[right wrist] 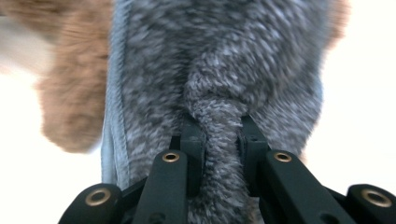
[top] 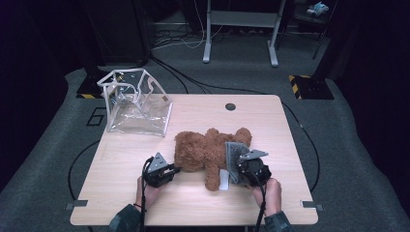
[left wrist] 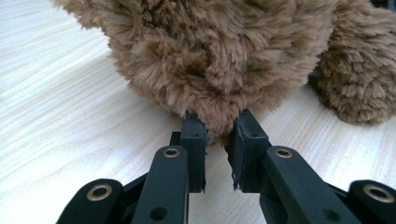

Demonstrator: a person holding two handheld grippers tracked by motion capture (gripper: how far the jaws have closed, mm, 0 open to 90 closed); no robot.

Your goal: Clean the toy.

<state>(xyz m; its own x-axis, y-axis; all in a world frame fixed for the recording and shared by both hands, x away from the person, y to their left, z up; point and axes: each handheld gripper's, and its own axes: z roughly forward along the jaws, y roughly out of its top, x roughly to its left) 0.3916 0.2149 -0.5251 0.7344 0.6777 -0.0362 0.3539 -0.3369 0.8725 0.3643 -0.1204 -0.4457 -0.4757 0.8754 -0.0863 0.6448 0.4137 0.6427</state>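
Observation:
A brown teddy bear (top: 205, 150) lies on the wooden table (top: 121, 159), in a grey fuzzy garment (top: 233, 153) on its right side. My left gripper (top: 176, 169) is at the bear's left end and is shut on a tuft of its brown fur (left wrist: 219, 123). My right gripper (top: 238, 171) is at the bear's right side, shut on a pinched fold of the grey garment (right wrist: 219, 126). The bear's brown fur (right wrist: 70, 112) shows to the left of the grey cloth, blurred. A white tag (top: 224, 180) sticks out beside the bear's lower leg.
A clear plastic bag with white trim (top: 135, 101) stands open at the table's back left. A dark round hole (top: 230, 106) sits near the table's back edge. Cables and a metal frame (top: 241, 29) are on the floor beyond.

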